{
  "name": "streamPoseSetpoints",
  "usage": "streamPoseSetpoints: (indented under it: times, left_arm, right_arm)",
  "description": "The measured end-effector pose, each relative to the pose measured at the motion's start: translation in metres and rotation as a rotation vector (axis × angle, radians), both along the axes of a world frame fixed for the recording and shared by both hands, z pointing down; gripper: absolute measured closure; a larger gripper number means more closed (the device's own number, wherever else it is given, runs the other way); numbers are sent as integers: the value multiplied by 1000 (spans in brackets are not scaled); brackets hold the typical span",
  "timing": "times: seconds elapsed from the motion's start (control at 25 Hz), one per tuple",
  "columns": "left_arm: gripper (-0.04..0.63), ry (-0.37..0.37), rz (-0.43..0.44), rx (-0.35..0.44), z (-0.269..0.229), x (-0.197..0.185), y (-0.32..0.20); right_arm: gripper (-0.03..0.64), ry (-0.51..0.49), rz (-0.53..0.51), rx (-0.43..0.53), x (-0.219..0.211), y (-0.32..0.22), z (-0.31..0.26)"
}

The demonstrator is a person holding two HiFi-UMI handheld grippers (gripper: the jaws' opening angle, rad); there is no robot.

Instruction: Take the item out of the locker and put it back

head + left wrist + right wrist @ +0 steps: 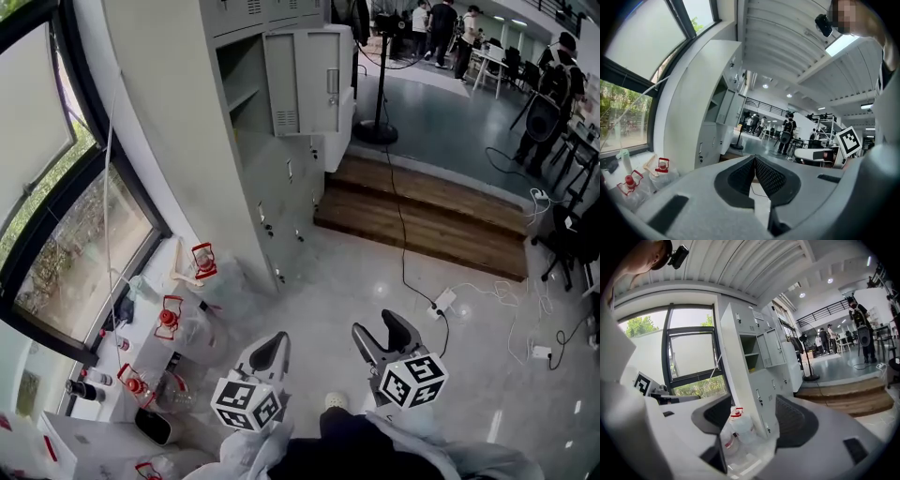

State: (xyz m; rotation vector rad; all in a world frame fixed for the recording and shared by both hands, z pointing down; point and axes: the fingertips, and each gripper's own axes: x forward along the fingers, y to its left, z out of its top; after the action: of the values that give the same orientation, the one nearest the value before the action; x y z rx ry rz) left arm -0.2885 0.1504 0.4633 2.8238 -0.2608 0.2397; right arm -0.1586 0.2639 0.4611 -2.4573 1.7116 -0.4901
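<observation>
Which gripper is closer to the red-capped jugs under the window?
Left. In the head view the left gripper, jaws shut, hangs just right of the jugs. The right gripper, jaws open, is beyond it, farther from them.

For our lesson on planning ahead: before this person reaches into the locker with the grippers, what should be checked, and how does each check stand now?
1. Locker door open: ok.
2. Item visible in the open compartment: cannot tell; its interior is mostly hidden.
3. Right gripper jaws apart and empty: ok.
4. Left gripper ready to grasp: not ok; jaws together, nothing between.
5. Locker within reach: not ok; floor lies between.
6. Power strip clear of the path: ok, it lies off to the right.
</observation>
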Motion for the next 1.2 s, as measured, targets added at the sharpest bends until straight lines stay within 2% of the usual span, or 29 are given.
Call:
streamPoseSetpoints:
  times: [0.24,0.44,0.88,1.2]
  left_arm:
    - [588,8,-22,16,-5,42,-8]
    - [588,25,-51,38,-6,61,-9]
    - [588,13,-52,37,-1,79,-10]
    - [588,7,-27,29,8,116,-29]
  right_arm:
    - [339,6,-23,7,45,-11,-1]
    - [339,26,-39,27,73,-14,-4]
    - [339,-15,-4,42,87,-6,8]
    - [339,-4,40,24,124,-16,16]
